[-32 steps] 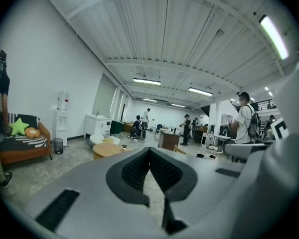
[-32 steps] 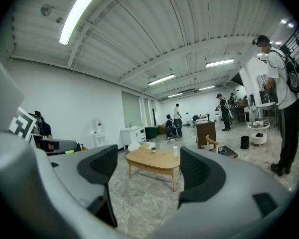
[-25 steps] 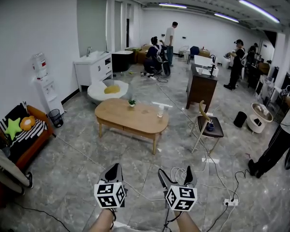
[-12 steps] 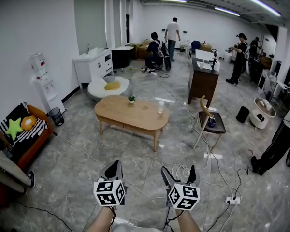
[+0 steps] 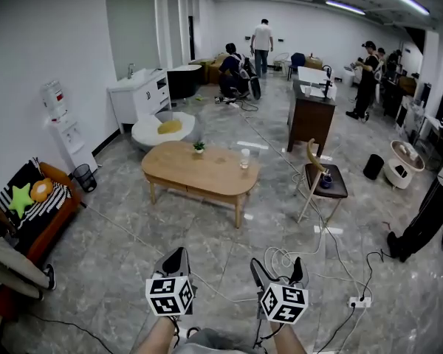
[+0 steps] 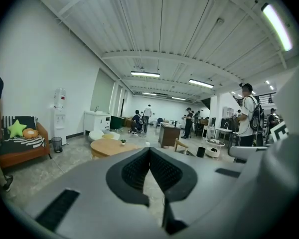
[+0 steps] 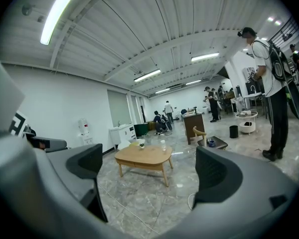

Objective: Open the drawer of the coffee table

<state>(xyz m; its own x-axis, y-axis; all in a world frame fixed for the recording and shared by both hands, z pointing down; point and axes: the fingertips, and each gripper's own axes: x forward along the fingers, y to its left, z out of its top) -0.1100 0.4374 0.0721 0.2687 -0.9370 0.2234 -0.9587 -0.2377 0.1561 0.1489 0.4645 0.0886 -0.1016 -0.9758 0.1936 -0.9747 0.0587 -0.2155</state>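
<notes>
The oval wooden coffee table [image 5: 199,172] stands mid-room, well ahead of both grippers, and its drawer front looks closed. A small plant [image 5: 198,147] and a clear cup [image 5: 244,158] sit on its top. My left gripper [image 5: 176,259] is low in the head view with its jaws shut on nothing. In the left gripper view its pads [image 6: 149,151] meet, with the table [image 6: 107,146] far beyond. My right gripper [image 5: 278,269] is open and empty, and its jaws have just been opening to full width. The right gripper view frames the table [image 7: 144,157] between the jaws [image 7: 152,166].
A wooden chair [image 5: 321,183] stands right of the table and a dark cabinet [image 5: 310,124] behind it. Cables [image 5: 295,253] and a power strip [image 5: 356,302] lie on the floor ahead right. An orange sofa [image 5: 37,209] and bin [image 5: 83,177] line the left wall. A person [image 5: 428,212] stands at right.
Both grippers and the view have advanced a little toward the coffee table. The right gripper's jaws stand slightly wider than a second ago.
</notes>
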